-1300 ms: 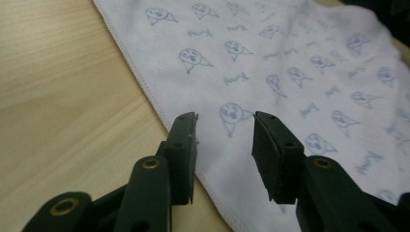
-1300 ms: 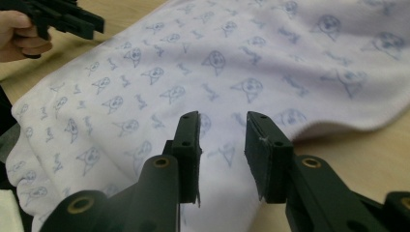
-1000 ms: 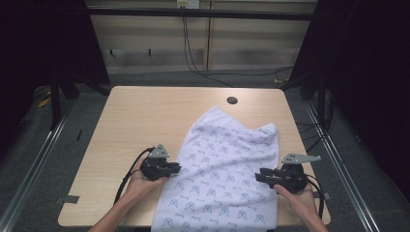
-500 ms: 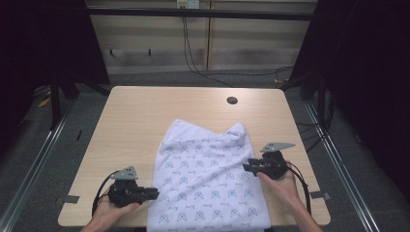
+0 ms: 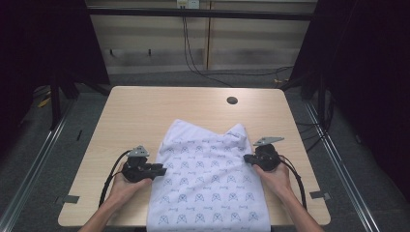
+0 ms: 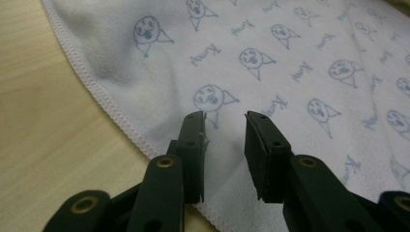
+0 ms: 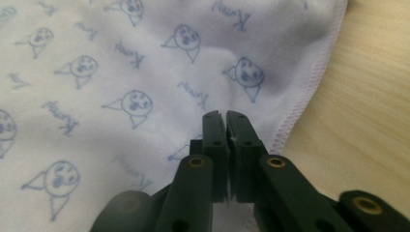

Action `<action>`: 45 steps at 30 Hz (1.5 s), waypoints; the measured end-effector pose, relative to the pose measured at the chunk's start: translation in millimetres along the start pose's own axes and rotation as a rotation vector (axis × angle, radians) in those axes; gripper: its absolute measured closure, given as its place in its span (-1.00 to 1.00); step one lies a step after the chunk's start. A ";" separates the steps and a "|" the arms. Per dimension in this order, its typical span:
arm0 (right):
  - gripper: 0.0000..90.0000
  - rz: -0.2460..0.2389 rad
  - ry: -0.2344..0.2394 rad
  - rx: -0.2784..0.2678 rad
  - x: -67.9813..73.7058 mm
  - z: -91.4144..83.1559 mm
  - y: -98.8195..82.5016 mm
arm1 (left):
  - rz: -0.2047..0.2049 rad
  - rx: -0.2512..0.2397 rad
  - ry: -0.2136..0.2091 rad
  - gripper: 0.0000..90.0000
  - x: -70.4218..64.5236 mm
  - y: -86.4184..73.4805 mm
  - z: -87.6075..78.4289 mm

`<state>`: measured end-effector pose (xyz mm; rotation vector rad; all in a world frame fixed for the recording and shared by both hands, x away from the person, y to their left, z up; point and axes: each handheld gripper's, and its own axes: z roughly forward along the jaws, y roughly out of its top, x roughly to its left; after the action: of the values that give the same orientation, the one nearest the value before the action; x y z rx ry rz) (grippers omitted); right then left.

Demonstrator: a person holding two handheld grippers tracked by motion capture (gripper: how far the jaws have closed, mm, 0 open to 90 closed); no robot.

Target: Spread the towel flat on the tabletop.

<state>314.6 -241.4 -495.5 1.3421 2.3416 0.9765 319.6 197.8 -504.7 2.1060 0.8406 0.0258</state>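
Now the white printed cloth lies on the wooden table much as it did half a second ago, its near end running off the front edge and its far corners bunched toward the middle. What differs is the hands. The left gripper, which was low and out past the cloth's left hem, has come in and forward to that hem; its jaws have just been opening and now stand apart over the stitched edge (the left gripper view puts fabric under the gap, with no pad pressing on it). The right gripper has slid a little nearer along the cloth's right edge, and its jaws have just been closing; in the right gripper view they meet almost flush just inside the right hem.

Whether a fold of cloth is pinched between those shut jaws is hard to make out, since the pads cover the spot. From above, the person's forearms and the cloth's near end are cut off by the frame
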 end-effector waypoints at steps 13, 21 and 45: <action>0.95 -0.032 0.176 0.084 31.8 -59.1 -59.3 | 0.018 0.107 -0.156 0.51 -43.6 -26.9 -21.7; 0.71 0.004 0.194 -0.018 20.0 -67.9 -49.0 | -0.002 -0.077 -0.115 0.82 -18.1 0.9 -28.0; 0.61 0.090 0.091 -0.027 -33.4 3.8 2.2 | -0.030 0.008 0.060 0.95 22.7 44.9 43.3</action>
<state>335.9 -267.1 -499.9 1.4326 2.3421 1.1133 375.3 161.7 -506.2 2.1092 0.9088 0.0697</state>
